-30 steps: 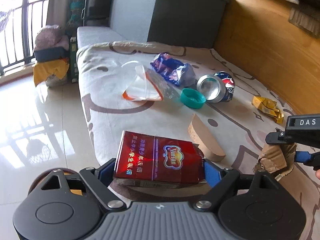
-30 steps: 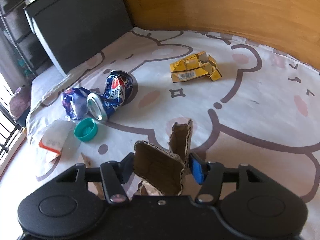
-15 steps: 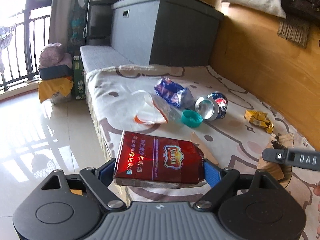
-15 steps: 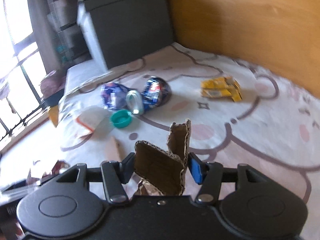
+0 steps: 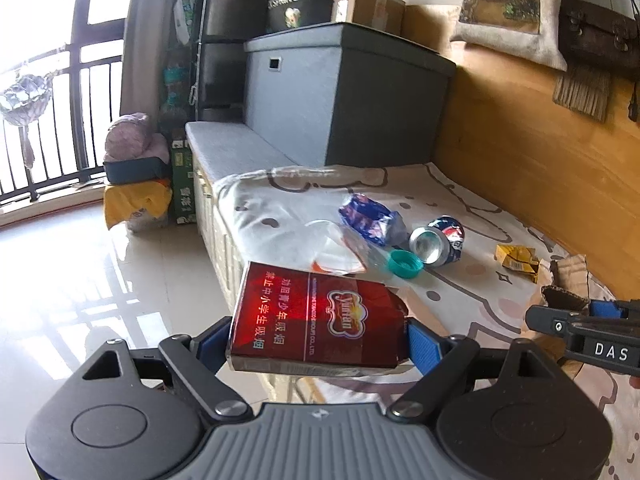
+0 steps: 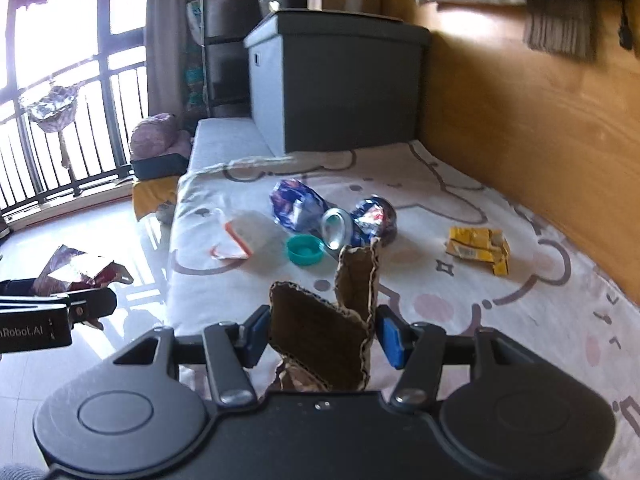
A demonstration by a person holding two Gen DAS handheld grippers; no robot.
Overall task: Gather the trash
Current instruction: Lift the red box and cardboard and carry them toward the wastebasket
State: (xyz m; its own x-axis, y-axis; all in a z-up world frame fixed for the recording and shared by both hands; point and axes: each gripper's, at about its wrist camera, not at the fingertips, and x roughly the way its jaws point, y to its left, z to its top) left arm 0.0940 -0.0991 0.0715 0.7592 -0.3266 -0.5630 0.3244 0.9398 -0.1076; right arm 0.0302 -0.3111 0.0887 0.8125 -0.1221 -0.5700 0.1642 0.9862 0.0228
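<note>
Left gripper (image 5: 318,338) clamps red carton (image 5: 316,326); right gripper (image 6: 320,332) pinches cardboard scrap (image 6: 324,324). Keep both squeezes firm, carry level.

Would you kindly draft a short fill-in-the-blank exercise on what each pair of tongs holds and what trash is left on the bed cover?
1. The left tongs are clamped on a ____ cigarette pack.
2. The right tongs grip a torn piece of ____.
3. Beside the crushed can lies a round teal ____.
4. The crumpled wrapper nearest the wooden wall is ____.

Missing words: red; cardboard; cap; yellow
</note>
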